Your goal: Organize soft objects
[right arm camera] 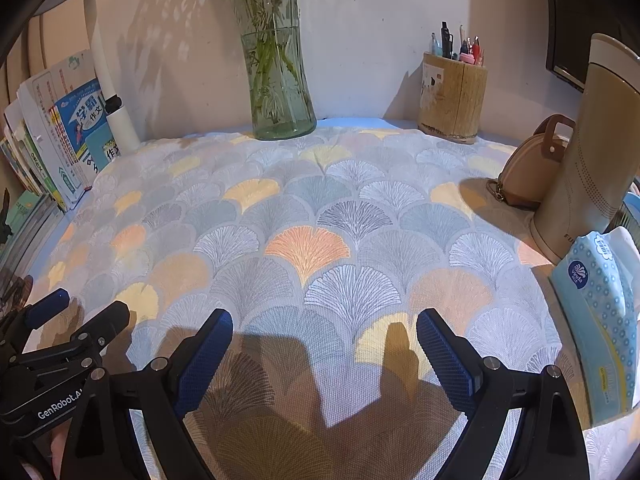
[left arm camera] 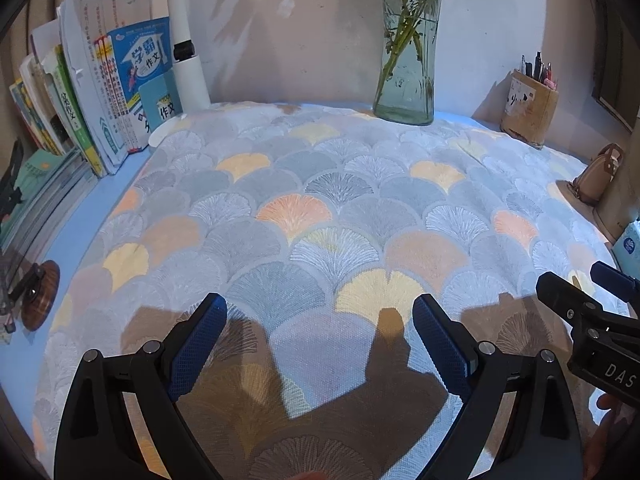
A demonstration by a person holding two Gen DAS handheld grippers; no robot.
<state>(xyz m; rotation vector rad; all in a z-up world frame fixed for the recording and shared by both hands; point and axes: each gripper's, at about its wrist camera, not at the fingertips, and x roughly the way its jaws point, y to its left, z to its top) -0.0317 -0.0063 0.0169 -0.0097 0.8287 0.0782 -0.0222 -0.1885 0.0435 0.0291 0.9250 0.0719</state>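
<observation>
Across the bench, the patterned cloth [left arm camera: 320, 208] lies spread flat under both your grippers; left gripper [left arm camera: 320, 340] and right gripper [right arm camera: 325, 354] have fingers released, holding nothing. Only your right view shows the tissue pack [right arm camera: 600, 320].

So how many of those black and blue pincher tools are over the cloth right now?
2. The left gripper hangs open above the patterned cloth near its front edge. The right gripper hangs open just beside it, to its right. Neither holds anything.
</observation>
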